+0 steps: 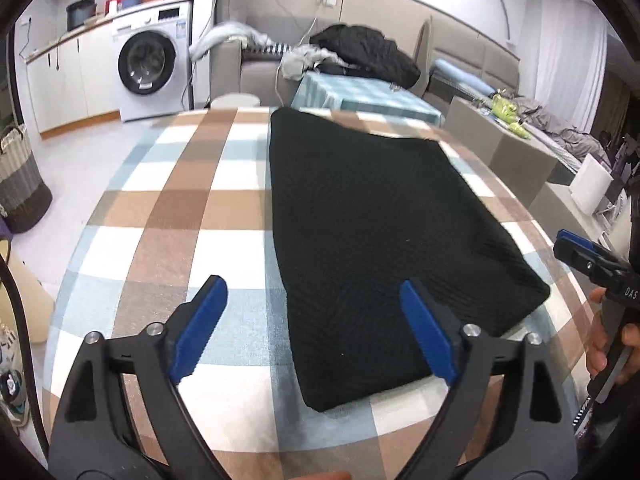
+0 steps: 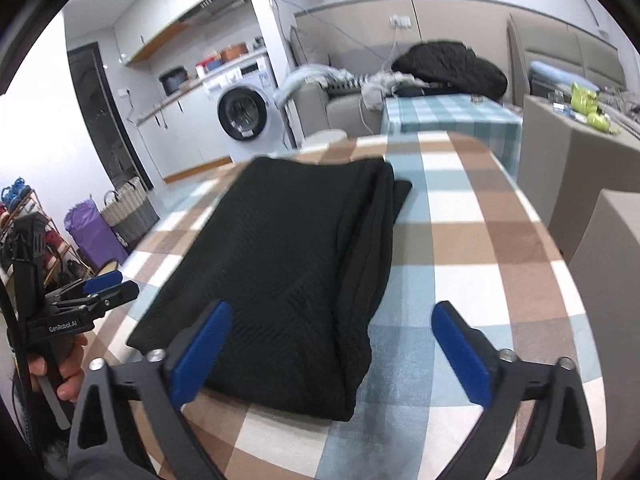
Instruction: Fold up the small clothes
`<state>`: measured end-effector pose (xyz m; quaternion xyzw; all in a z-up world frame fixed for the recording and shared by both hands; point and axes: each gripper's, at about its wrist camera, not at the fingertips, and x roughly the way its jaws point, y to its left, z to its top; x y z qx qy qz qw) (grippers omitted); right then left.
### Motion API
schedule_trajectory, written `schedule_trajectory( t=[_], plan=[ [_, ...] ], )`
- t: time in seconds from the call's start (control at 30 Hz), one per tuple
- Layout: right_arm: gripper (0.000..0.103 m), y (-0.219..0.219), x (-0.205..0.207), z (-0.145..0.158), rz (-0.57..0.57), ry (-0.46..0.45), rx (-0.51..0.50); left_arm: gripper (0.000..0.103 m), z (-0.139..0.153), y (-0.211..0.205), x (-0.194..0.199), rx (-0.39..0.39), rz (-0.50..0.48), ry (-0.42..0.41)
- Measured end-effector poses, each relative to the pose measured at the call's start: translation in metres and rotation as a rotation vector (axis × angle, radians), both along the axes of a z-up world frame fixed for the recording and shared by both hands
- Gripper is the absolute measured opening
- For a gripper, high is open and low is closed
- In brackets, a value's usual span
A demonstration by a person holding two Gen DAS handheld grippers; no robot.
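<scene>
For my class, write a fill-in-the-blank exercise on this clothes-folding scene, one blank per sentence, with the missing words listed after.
1. The folded garment on the table is ____ in colour.
2. The checked tablecloth has brown, white and pale ____ squares.
3. The left tool and the right tool both have their jaws ____, holding nothing.
4. Against the far wall stands a white ____ machine.

Missing words: black; blue; open; washing
</scene>
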<state>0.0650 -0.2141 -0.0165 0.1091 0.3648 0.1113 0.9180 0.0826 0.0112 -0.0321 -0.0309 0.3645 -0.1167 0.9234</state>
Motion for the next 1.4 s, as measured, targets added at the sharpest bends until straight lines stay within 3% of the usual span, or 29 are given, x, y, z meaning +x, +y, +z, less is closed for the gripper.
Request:
schedule_trajectory(
  t=[0.07,0.3,0.6,0.73,1.4],
  plan=[
    [0.103,0.001,-0.007,0.006,0.02,-0.043,0.012,0.102,0.002,0.001,-0.008,-0.005,0.003,-0.021],
    [0.103,0.012,-0.022,0.013,0.065,-0.133,0.016,0.102,0.003,0.007,-0.032,-0.019,0.017,-0.098],
    [0.103,0.031,-0.04,0.007,0.116,-0.201,-0.049,0.102,0.01,0.005,-0.055,0.038,0.036,-0.221],
    [0.103,0.033,-0.045,0.006,0.107,-0.227,-0.06,0.102,0.01,0.009,-0.061,0.017,0.046,-0.252],
    [0.103,0.031,-0.055,0.004,0.099,-0.3,-0.04,0.102,0.003,0.013,-0.062,-0.004,0.041,-0.282]
  ],
)
